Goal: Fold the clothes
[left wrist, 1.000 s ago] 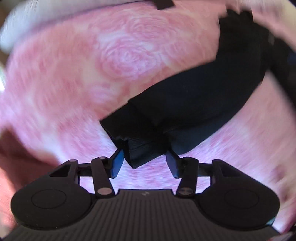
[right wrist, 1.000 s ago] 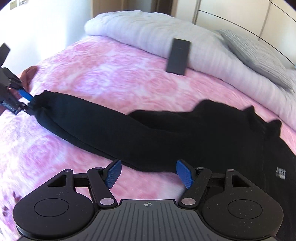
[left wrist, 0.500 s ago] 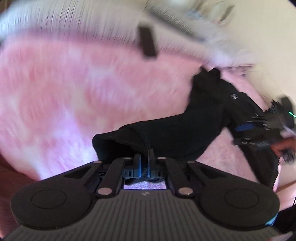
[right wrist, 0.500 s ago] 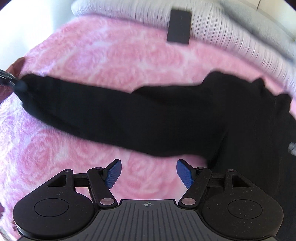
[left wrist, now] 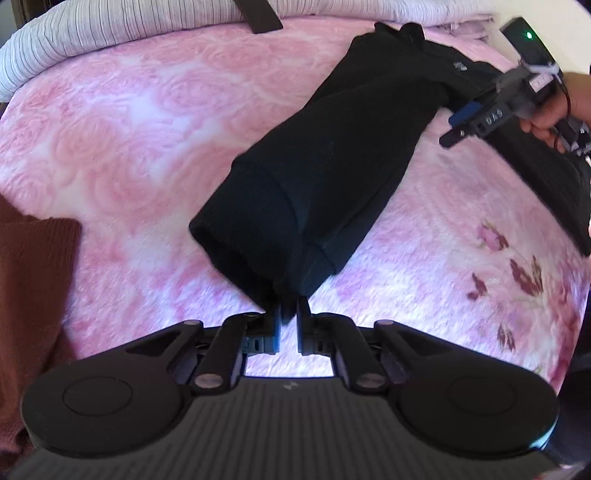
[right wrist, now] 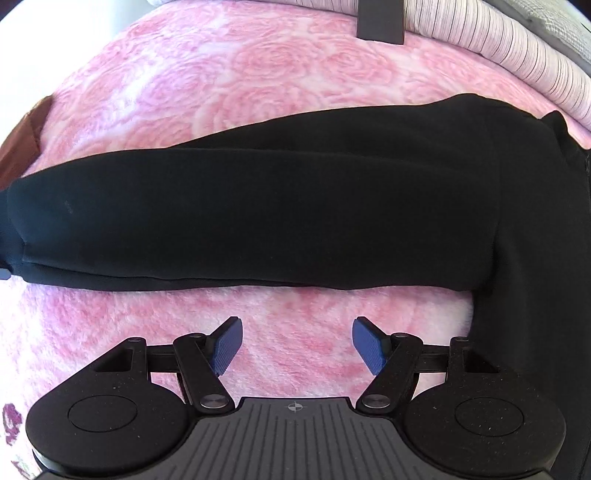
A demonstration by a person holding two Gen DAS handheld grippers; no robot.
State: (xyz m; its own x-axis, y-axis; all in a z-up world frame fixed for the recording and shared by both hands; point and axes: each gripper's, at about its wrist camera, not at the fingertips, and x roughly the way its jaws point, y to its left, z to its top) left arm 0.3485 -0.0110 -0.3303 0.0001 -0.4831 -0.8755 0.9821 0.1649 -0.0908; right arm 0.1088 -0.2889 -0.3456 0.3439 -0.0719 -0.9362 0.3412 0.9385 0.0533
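A bed (left wrist: 129,122) covered with a pink rose-patterned blanket (right wrist: 207,74) fills both views, with a striped white duvet (left wrist: 110,26) bunched along its far edge and a flat dark rectangular object (left wrist: 260,14) lying against that duvet. A rust-brown cloth (left wrist: 33,277) sits at the blanket's left edge in the left wrist view.

Across the blanket stretches a black sweatshirt (right wrist: 535,206), its long sleeve (right wrist: 258,214) laid out sideways in the right wrist view, just beyond the right gripper (right wrist: 297,345). That gripper's blue pads (right wrist: 227,343) stand wide apart over bare blanket, nothing between them and clear of the cloth.

In the left wrist view, the sleeve runs from the garment's body at upper right down to the left gripper (left wrist: 289,315), whose jaws are pinched narrowly on the cuff (left wrist: 251,254), the cuff end lifted toward the camera. At upper right there, a hand (left wrist: 554,107) holds the other gripper over the sweatshirt's body.
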